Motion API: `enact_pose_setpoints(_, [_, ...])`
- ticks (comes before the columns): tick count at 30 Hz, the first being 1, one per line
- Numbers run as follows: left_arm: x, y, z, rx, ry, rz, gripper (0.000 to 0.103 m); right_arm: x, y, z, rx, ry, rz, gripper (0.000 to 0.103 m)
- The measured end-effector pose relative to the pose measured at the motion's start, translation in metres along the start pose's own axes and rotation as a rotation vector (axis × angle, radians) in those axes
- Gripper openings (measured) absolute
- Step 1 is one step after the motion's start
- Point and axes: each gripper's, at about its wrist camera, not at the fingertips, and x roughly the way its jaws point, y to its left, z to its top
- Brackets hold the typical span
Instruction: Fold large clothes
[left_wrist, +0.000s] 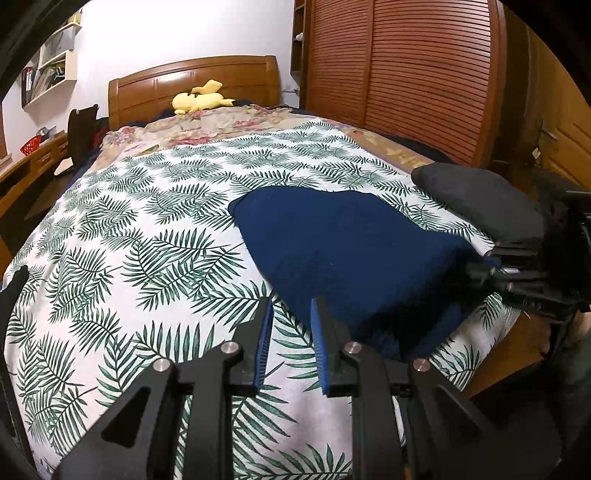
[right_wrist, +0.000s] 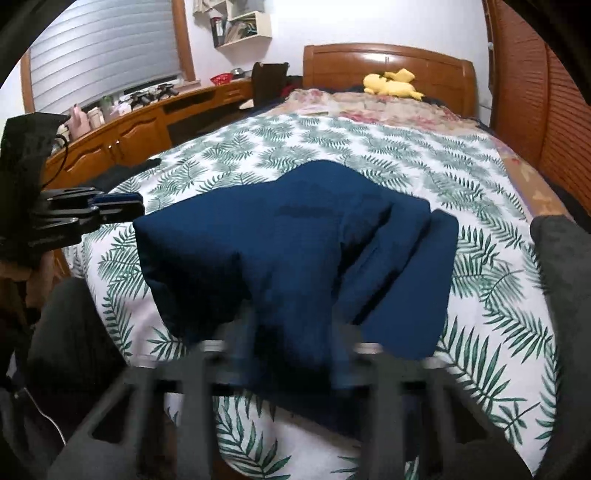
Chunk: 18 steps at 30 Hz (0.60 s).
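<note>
Two grippers, one navy garment, one bed.

We see the folded garment lying near the foot edge of the leaf-print sheet, a grey item beside it. Our left gripper hovers with its jaws narrowly apart and empty; our right gripper is clenched on the garment's near edge. One yellow plush lies by the headboard; wardrobe to the right, cabinets to the left, broad bare sheet between.

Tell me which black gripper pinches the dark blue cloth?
The right gripper: it clamps the dark blue cloth at its edge; the left gripper stands open, empty.
</note>
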Motion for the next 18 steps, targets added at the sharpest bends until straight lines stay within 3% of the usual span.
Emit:
enact_pose_setpoints(3, [-0.001,-0.004,0.001,0.014,-0.005,-0.001,0.018,-0.026,-0.001,0.006,-0.037,-0.069,-0.090,0.005])
enact_pose_setpoints(7, [-0.001,-0.007,0.002,0.020,-0.007,-0.002,0.018,-0.063,-0.024,0.005,0.019,-0.146,-0.155,0.005])
enact_pose_setpoints(10, [-0.002,-0.010,0.004,0.027,-0.013,-0.007,0.018,-0.063,-0.042,-0.001,0.054,-0.125,-0.192,0.005])
enact_pose_setpoints(15, [-0.001,-0.018,0.007,0.031,-0.024,-0.017,0.018,-0.045,-0.053,-0.012,0.073,-0.047,-0.169,0.006])
enact_pose_setpoints(18, [-0.001,-0.021,0.008,0.040,-0.026,-0.016,0.018,-0.054,-0.051,-0.012,0.078,-0.062,-0.184,0.024])
